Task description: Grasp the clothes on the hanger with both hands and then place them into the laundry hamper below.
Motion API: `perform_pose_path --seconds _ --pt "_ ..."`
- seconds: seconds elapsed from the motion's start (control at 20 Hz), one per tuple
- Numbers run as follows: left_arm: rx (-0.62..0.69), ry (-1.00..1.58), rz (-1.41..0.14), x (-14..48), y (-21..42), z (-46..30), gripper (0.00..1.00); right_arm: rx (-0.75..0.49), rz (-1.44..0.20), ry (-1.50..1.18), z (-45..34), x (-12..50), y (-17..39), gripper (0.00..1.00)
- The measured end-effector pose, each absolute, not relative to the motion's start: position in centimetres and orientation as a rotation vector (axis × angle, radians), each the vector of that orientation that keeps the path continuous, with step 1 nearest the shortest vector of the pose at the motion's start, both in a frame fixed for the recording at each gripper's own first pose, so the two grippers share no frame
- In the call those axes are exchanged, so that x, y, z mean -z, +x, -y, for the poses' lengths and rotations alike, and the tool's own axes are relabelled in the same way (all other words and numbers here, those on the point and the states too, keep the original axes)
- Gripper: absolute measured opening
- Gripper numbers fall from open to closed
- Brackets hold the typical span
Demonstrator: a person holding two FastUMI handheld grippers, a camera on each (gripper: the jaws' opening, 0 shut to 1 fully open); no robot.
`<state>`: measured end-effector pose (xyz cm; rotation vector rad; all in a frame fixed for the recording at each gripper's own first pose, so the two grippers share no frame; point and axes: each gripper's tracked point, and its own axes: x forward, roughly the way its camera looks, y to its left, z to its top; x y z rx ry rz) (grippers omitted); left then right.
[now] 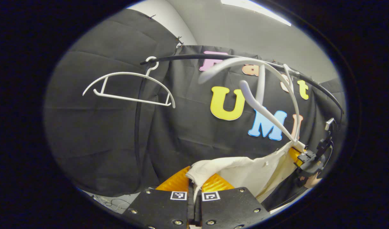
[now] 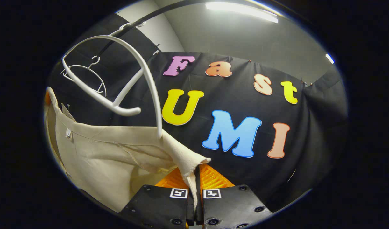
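Observation:
A cream garment [image 1: 245,171] is stretched between both grippers. In the left gripper view my left gripper [image 1: 194,183] is shut on one corner of it. The cloth runs right to the other gripper [image 1: 304,159], held by a hand. One end of a tilted white hanger [image 1: 264,111] still touches the garment's far edge. In the right gripper view my right gripper [image 2: 196,178] is shut on a pinched fold of the garment [image 2: 111,149], which spreads out to the left. The same hanger [image 2: 118,82] hangs tilted from the black rail [image 2: 140,21], its tip at the cloth.
A second, bare white hanger [image 1: 130,87] hangs on the black rail [image 1: 188,57], also seen as a bare hanger [image 2: 86,74] behind the first. A black rack post [image 1: 137,127] stands at the left. Cables lie on the floor [image 1: 116,202] below.

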<state>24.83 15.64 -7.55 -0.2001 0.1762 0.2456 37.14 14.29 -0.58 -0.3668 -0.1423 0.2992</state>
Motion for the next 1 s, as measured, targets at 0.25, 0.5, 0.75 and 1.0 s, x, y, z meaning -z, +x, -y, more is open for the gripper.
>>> perform_pose_path --seconds 0.25,0.5,0.75,1.0 --pt "-0.284 -0.175 -0.13 6.4 21.2 -13.3 0.02 -0.341 0.11 -0.319 -12.2 1.7 34.4 0.04" --pt "-0.302 -0.118 -0.162 5.9 18.5 -11.7 0.02 -0.369 0.053 -0.319 -10.5 3.0 29.1 0.04" --pt "-0.274 -0.069 -0.227 7.4 15.4 -11.3 0.02 -0.357 -0.012 -0.291 -9.7 3.9 24.3 0.04" --pt "-0.202 -0.082 -0.269 8.4 14.2 -10.7 0.02 -0.301 -0.105 -0.242 -9.7 5.7 20.1 0.04"
